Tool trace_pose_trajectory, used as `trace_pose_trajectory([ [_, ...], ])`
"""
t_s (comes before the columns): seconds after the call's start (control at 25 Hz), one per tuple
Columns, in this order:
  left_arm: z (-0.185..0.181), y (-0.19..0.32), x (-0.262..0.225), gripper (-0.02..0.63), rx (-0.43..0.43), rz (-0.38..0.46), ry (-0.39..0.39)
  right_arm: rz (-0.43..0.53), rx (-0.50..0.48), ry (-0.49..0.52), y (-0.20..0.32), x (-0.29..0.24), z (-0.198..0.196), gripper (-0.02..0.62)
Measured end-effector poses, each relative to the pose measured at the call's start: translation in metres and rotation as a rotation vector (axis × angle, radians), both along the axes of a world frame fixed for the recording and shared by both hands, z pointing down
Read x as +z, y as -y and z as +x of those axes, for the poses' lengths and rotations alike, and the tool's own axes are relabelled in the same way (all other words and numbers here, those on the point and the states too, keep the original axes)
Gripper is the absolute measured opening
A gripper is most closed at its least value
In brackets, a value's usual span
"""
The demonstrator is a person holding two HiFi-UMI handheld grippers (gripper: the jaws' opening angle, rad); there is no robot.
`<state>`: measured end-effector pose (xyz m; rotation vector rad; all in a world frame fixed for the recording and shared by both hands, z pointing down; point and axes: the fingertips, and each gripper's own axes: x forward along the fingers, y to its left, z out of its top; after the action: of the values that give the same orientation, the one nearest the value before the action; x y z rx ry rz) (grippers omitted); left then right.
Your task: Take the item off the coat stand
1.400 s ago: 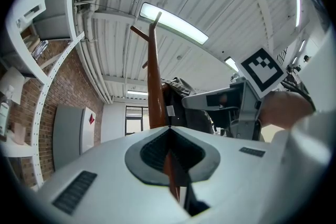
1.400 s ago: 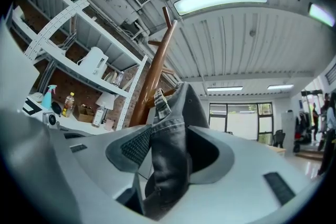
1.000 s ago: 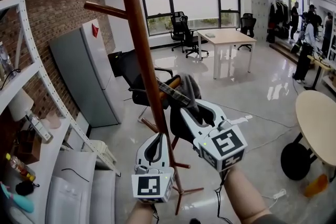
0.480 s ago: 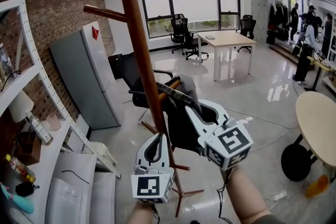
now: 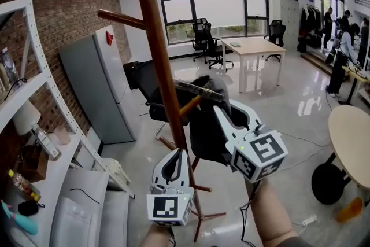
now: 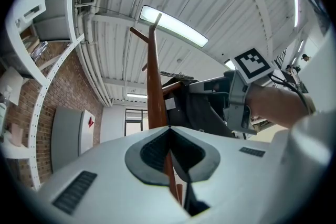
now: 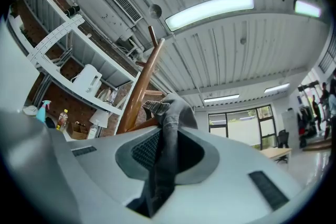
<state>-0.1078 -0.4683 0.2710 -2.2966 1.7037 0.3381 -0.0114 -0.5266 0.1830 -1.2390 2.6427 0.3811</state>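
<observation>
In the middle of an open office, on a glossy pale grey floor (image 5: 272,101): tall red-brown wooden coat stand (image 5: 159,49), pole running up out of frame, pegs angled off it. Draped over one orange-brown peg (image 5: 189,104): dark grey cloth item with a patterned strap (image 5: 203,124), hanging down just right of the pole.

Right claw (image 5: 216,107) clamped on that cloth close to the peg. Jaws just closed in, a fold of grey fabric pinched between the pads. Left claw (image 5: 180,151) lower, just beside the pole, jaws brought together, nothing in them.

Left side: red brick wall (image 5: 63,8), white metal shelving (image 5: 34,84) with bottles and clutter, tall grey cabinet with a small red mark (image 5: 95,84). Behind the stand: black office chair (image 5: 144,85).

Farther back: large black-framed window (image 5: 214,6), light wooden rectangular table on white legs (image 5: 254,46), black swivel chairs (image 5: 205,37) near it.

Right edge: round pale tabletop on a black base (image 5: 352,142). People (image 5: 347,37) standing at the far right.

Overhead: white ribbed ceiling with long light strips (image 7: 210,10).
</observation>
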Motion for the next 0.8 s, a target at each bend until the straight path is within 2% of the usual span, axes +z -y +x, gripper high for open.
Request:
trace_pose_trajectory([
  [0.36,-0.003,-0.001,0.002,0.006,0.006,0.003,-0.014,-0.008,0.089,0.048,0.018,-0.008,0.036,0.061],
  [0.8,0.012,-0.016,0.020,0.006,0.052,-0.042,-0.011,-0.121,0.173,0.053,0.007,0.058,0.067,0.061],
])
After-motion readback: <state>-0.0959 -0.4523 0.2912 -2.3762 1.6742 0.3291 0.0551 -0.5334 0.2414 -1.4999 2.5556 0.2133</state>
